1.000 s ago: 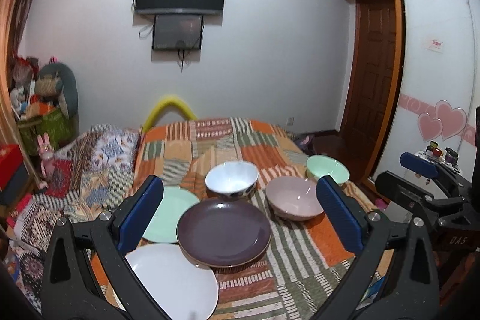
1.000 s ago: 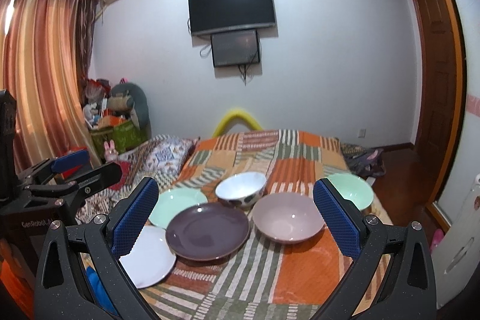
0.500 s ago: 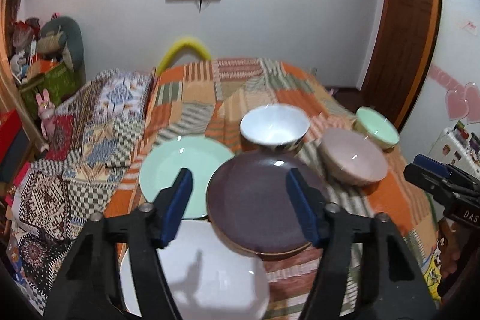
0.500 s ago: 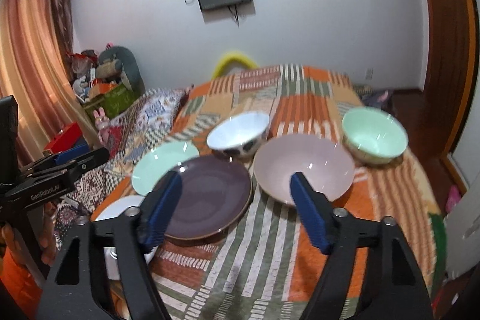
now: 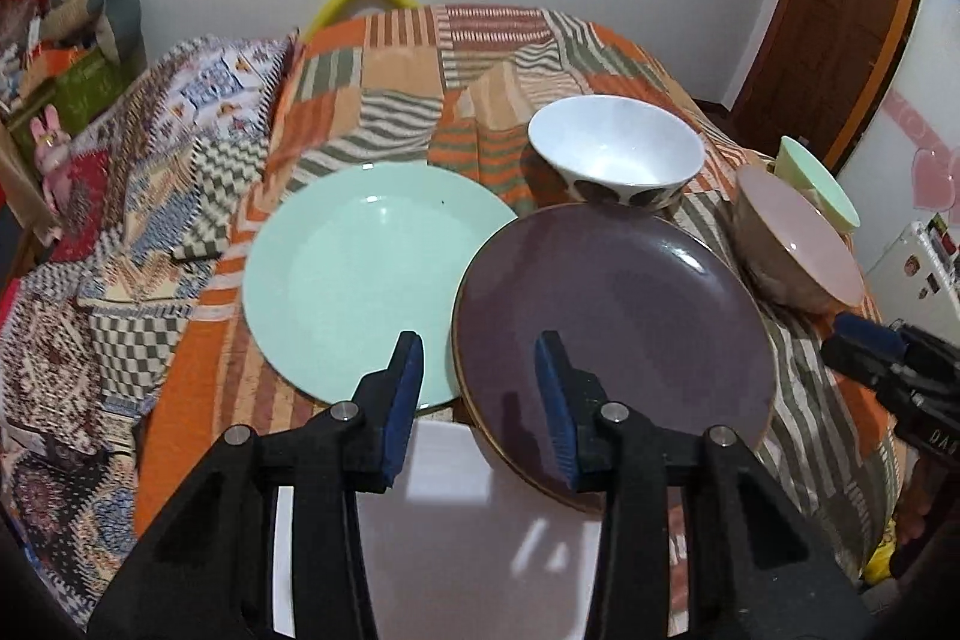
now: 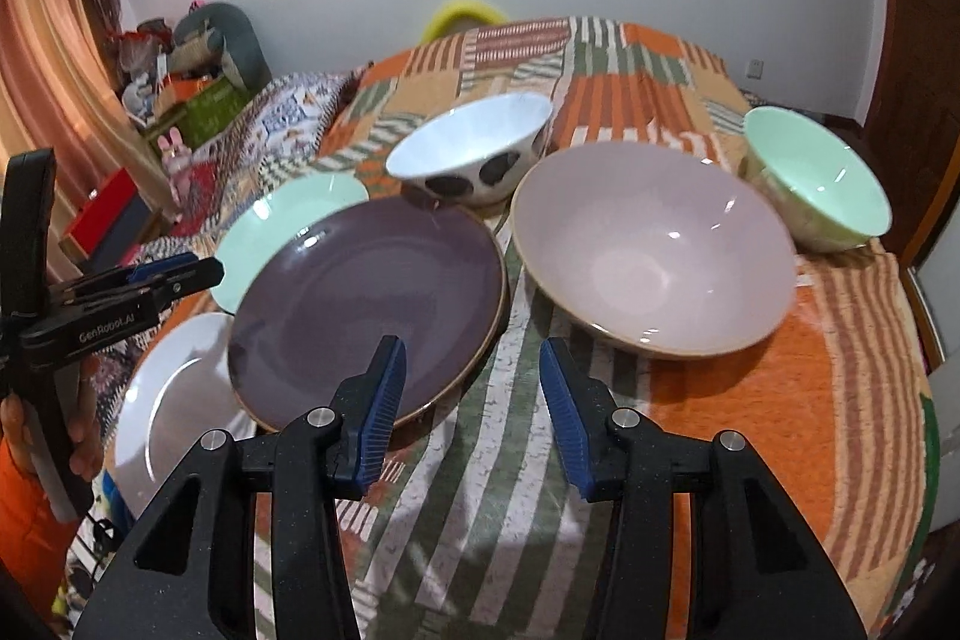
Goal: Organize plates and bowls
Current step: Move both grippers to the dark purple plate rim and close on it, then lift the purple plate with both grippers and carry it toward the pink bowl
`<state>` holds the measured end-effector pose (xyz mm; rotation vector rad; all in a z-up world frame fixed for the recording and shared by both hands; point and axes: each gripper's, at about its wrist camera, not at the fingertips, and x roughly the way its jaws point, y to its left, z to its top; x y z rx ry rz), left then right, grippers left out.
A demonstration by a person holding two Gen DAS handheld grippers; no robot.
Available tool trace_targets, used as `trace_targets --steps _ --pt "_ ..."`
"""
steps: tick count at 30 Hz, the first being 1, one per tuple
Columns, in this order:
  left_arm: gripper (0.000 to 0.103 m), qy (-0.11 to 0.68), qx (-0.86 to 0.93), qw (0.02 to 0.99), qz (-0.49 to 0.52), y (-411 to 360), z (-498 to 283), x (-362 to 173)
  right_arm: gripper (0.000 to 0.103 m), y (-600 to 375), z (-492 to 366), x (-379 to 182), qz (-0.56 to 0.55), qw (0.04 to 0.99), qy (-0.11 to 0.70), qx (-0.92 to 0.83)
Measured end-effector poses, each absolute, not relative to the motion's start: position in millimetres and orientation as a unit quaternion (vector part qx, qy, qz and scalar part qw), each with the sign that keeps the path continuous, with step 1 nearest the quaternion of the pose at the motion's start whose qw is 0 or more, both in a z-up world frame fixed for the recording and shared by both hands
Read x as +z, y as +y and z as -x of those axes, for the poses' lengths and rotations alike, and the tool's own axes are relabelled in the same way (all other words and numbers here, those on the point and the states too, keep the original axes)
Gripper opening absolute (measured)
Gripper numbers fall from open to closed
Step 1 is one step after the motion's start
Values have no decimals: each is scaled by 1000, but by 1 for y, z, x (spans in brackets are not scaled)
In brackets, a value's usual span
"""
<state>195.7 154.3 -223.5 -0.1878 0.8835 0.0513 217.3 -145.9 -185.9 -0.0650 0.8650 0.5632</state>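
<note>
Patchwork bedspread (image 6: 708,400) in orange, green and cream, carrying all the crockery. Nearest, left gripper (image 5: 480,388) now low over the meeting point of three plates, much closer than a second ago, fingers narrowed from wide to a moderate gap and gripping nothing. Directly beneath it, white plate (image 5: 456,532); purple plate (image 5: 612,316) overlapping that plate's far-right edge, mint plate (image 5: 354,268) just left of the purple plate and touching or nearly touching it. Right gripper (image 6: 474,400) likewise dropped and advanced, parted about as far, empty, hovering off the purple plate's near-right rim above bare striped cloth. Probably the approach to a first pick: nothing stacked yet, all six pieces separate. Right of the purple plate, pink bowl (image 6: 654,250); behind the purple plate, white spotted bowl (image 6: 474,154); beyond the pink bowl, mint bowl (image 6: 816,178). Both tools pitched forward and down, fingers aimed across the bed toward the far wall.
</note>
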Motion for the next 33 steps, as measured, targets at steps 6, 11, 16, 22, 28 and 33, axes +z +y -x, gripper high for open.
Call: trace_targets --steps 6,11,16,22,28,33 --pt "35 444 12 890 104 163 -214 -240 43 -134 -234 -200 40 859 435 266" --pt "32 451 6 885 114 168 -222 -251 31 -129 -244 -211 34 848 459 264" --pt "21 458 -16 879 131 172 -228 -260 25 -122 -250 -218 41 840 474 262" --pt "19 463 -26 873 149 173 -233 -268 26 -119 -259 -225 32 830 490 263" --pt "18 464 -21 874 143 170 -230 -267 22 -121 -258 -222 26 834 484 263" --pt "19 463 -20 877 129 163 -216 -260 21 -122 -252 -217 27 837 478 264"
